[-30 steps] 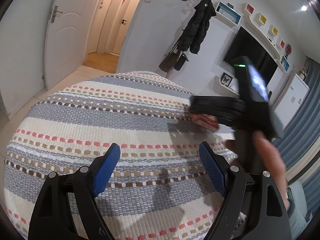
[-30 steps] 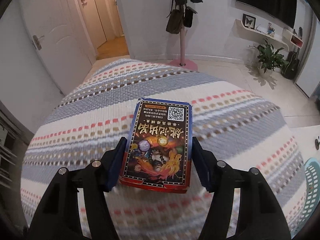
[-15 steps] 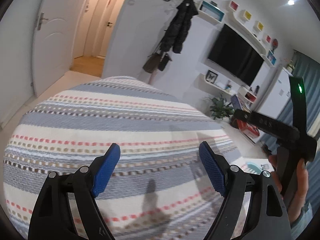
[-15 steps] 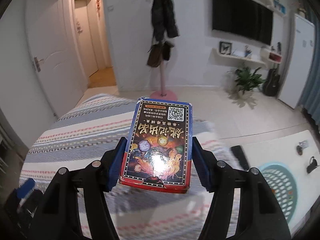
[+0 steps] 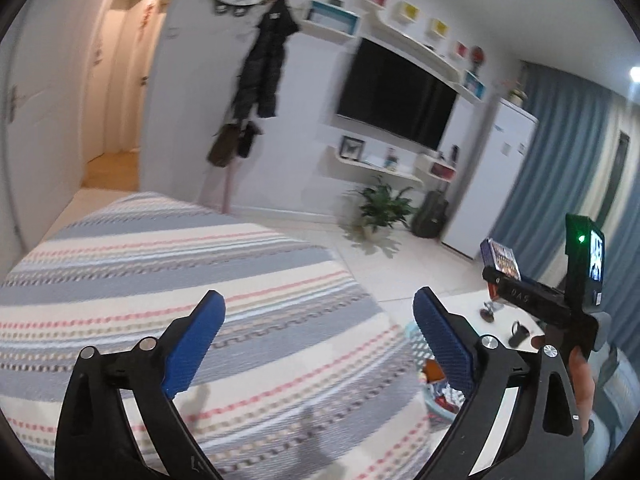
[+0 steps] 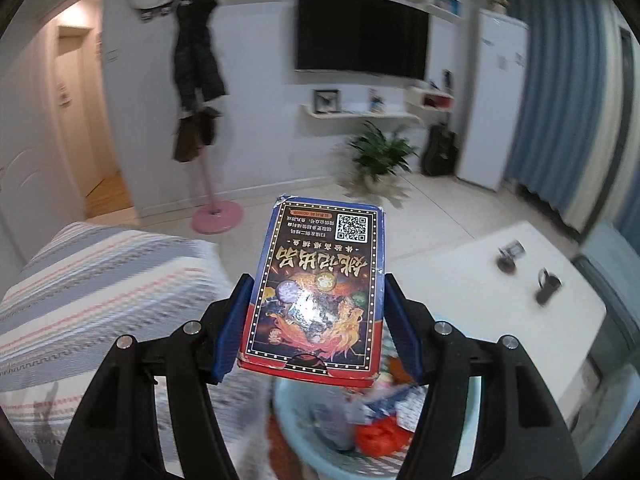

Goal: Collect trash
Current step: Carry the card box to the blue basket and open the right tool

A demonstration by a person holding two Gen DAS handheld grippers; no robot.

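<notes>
My right gripper (image 6: 316,292) is shut on a flat red and blue card box (image 6: 320,288) with a QR code, held in the air above a light blue trash basket (image 6: 304,446) that holds several wrappers. The box and right gripper also show in the left wrist view (image 5: 502,260), at the right, past the bed's edge. My left gripper (image 5: 320,320) is open and empty above the striped bedspread (image 5: 160,280). The basket's edge (image 5: 438,404) shows just behind the left gripper's right finger.
A white low table (image 6: 500,300) with small dark objects stands right of the basket. A pink coat stand (image 6: 216,212), a potted plant (image 6: 380,152), a wall TV and a white fridge stand across the tiled floor. Blue curtains hang at the right.
My right gripper has carried the card box off the bed, rightward, to above the trash basket. My left gripper has turned right too, staying open.
</notes>
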